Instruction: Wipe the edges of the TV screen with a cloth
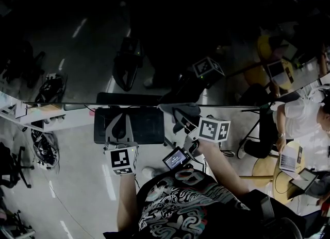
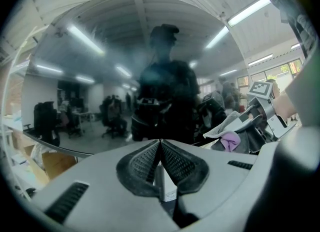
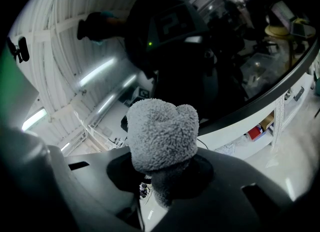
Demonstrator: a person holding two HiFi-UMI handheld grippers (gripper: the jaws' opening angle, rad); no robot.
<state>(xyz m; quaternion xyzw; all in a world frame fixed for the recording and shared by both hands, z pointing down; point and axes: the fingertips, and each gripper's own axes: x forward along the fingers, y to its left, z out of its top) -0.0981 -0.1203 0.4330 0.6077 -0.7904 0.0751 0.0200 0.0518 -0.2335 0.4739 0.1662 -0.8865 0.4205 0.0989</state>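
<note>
Gripped a grey fleecy cloth point(image 3: 162, 133), bunched in the jaws of the right hand-held gripper point(image 3: 162, 176), close to the lower edge of the dark TV screen point(image 3: 200, 51). Held the left hand-held gripper point(image 2: 160, 148) clenched and empty, facing the screen.

The large dark glossy flat TV screen point(image 1: 154, 37) fills the upper half of the head view, with its lower edge running across the middle. The left gripper point(image 1: 121, 123) stands just below that edge, left of the right gripper point(image 1: 184, 120), its jaws together on nothing. The grey fluffy cloth point(image 3: 161, 138) sits between the right gripper's jaws, at the screen's lower edge. A seated person point(image 1: 304, 124) is at the far right, well apart.
</note>
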